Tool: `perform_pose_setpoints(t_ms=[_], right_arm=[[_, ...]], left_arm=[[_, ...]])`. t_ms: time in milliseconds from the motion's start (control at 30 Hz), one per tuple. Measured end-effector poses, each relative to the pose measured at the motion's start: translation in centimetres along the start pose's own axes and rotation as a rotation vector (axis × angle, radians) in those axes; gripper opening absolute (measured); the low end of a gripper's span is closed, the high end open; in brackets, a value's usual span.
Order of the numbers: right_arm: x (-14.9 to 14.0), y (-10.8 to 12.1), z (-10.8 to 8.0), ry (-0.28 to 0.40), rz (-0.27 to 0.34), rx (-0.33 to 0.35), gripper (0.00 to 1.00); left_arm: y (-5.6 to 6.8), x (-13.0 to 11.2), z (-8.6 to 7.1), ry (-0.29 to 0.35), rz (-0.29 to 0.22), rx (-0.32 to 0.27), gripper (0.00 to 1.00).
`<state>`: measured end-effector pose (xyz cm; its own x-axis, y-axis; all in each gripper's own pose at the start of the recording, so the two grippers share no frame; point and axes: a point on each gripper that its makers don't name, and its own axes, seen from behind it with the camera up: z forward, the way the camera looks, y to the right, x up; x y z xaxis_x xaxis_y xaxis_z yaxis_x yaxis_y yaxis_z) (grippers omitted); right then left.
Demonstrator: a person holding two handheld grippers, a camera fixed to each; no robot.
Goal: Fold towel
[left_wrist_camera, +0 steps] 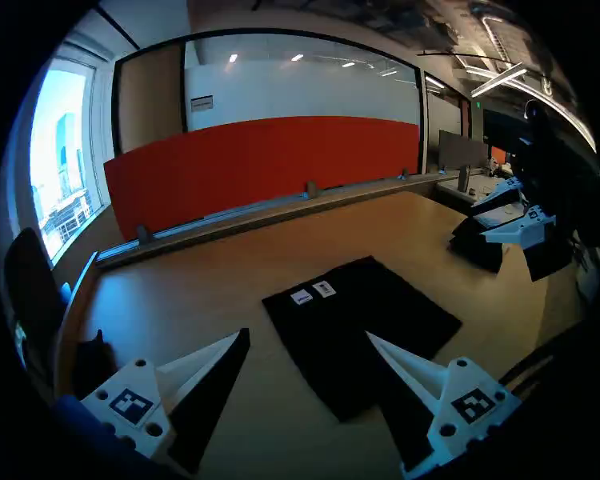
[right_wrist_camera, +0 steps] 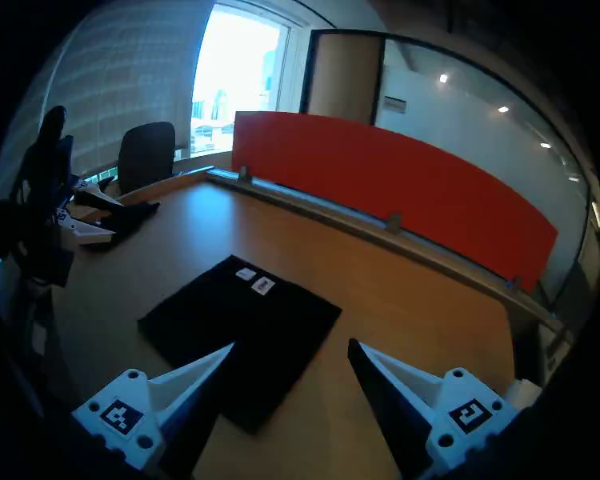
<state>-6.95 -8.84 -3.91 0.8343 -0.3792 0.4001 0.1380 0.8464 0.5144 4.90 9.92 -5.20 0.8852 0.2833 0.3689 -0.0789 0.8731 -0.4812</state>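
The black towel [left_wrist_camera: 356, 308] lies flat on the surface [left_wrist_camera: 220, 264] (possibly already folded; too dark to tell). Flanking it, the left gripper [left_wrist_camera: 306, 334] and right gripper [right_wrist_camera: 291, 344] hover wide open and empty, likely for corner grabs.

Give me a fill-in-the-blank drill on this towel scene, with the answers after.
The towel lying flat on the wooden table is ____ in colour.
The towel carries ____ small white tags.
The divider behind the table is ____.
The left gripper and the right gripper are both ____, holding nothing.
Missing words: black; two; red; open.
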Motion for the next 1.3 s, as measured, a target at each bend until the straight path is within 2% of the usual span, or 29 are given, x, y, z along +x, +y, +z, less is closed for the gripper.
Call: perform_pose_setpoints(t_ms=[300, 667, 967, 1300], right_arm=[[-3.0, -1.0, 1.7, -0.039, 0.005, 0.018, 1.00], [-7.0, -2.5, 3.5, -0.099, -0.032, 0.048, 1.00], [-10.5, -3.9, 4.6, -0.158, -0.034, 0.085, 1.00], [-13.6, -5.1, 5.2, -0.209, -0.034, 0.115, 1.00]], left_arm=[[1.3, -3.3, 1.5, -0.051, 0.032, -0.025, 0.96], [2.8, -8.3, 3.6, -0.132, 0.038, -0.073, 0.96], [4.0, -12.1, 4.9, -0.198, 0.047, -0.111, 0.96], [5.1, -14.7, 6.1, -0.257, 0.061, -0.147, 0.96]])
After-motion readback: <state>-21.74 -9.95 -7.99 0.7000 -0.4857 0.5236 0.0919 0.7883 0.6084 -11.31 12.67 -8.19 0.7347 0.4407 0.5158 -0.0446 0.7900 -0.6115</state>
